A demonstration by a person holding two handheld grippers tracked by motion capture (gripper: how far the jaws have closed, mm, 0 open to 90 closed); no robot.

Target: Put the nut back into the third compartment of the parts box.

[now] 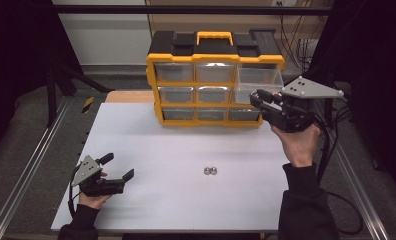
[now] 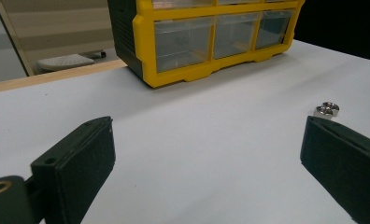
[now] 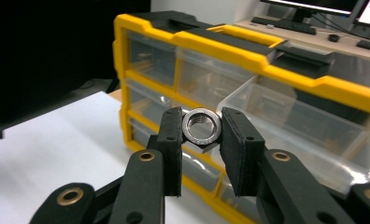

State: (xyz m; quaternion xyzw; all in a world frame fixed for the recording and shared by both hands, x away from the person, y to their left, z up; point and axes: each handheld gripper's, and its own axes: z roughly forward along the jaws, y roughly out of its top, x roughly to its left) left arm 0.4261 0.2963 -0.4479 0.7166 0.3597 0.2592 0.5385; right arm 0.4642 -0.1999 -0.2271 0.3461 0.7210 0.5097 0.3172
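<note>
While pinched flat-to-flat between the two pads, nut (image 3: 201,128) sits with threaded bore facing back along the right gripper (image 3: 201,140), jaws closed snug on it, nothing slack. Ahead and just beyond the tips: pulled-out drawer (image 3: 309,128), top row, right end of the organizer (image 1: 213,80), mouth open upward. From above, right gripper (image 1: 262,100) held up at the cabinet's right front, tips just short of that drawer (image 1: 258,76). Probably a drop-in coming: forward and slightly over the clear front wall, then release. Risk of clipping the rim, judging by how close the tips hang.

Over on the near left, left gripper (image 1: 117,172) low over the table (image 1: 186,200), jaws spread wide, holding nothing. Two more nuts (image 1: 210,171) lying loose mid-table, touching each other, off toward its right-hand pad (image 2: 326,110). Nearer that idle hand than the busy one.
</note>
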